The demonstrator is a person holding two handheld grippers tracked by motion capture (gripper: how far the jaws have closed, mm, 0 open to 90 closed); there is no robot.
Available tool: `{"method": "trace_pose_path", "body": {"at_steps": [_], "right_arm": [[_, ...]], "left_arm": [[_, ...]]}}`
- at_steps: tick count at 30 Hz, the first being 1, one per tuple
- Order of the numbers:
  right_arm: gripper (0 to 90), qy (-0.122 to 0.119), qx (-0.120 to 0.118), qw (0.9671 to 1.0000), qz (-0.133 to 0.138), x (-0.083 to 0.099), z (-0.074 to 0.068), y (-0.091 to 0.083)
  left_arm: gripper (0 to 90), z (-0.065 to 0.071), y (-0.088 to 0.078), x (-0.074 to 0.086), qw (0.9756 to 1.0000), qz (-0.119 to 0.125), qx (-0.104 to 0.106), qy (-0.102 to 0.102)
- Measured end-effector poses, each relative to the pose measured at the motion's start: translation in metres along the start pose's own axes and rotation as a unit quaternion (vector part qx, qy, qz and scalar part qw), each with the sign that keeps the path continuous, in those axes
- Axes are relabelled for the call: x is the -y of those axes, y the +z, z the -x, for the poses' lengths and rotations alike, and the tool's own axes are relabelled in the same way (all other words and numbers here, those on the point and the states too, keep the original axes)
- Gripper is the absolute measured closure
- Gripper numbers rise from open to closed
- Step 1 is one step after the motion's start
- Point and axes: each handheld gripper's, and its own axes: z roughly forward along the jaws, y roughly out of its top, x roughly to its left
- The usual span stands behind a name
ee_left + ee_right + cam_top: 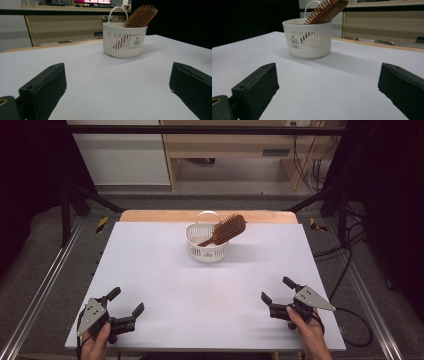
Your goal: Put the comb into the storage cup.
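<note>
We note a lab recording station; black frame rails (200,129) box in the white bench (210,285); loose cables (345,250) trail on grey carpet; monitor (92,1) behind.

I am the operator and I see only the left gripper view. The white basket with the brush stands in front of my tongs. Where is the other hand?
Observer: In the high view the right tongs rest at the near right part of the table, far from the basket.
Operator: Are they open?
Observer: Yes, the jaws stand wide apart, with nothing between them.
Operator: How does the brush lie?
Observer: The hairbrush has its handle down in the basket; its head leans over the rim toward the right.
</note>
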Motion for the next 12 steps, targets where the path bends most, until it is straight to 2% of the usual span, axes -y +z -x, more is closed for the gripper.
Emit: {"method": "trace_pose_path", "body": {"at_steps": [2,4,6,9,12], "right_arm": [[3.1,0.006,-0.003,1.0000,0.005,-0.001,-0.001,0.003],[3.4,0.012,-0.007,0.9998,0.011,-0.001,-0.002,0.008],[3.6,0.031,-0.014,0.9991,0.024,-0.003,-0.002,0.012],[3.9,0.017,-0.008,0.9996,0.022,-0.005,-0.004,0.017],[3.7,0.004,0.003,1.0000,0.001,-0.003,-0.005,0.018]], "left_arm": [[1.1,0.001,0.002,0.000,1.0000,0.000,0.002,0.007],[0.9,0.001,0.002,-0.001,0.9998,0.004,-0.005,0.021],[1.0,-0.002,0.002,-0.001,0.9997,0.011,-0.008,0.021],[1.0,-0.006,0.001,0.000,0.9996,0.015,-0.017,0.014],[0.9,-0.008,0.001,0.001,0.9996,0.014,-0.023,0.006]]}}
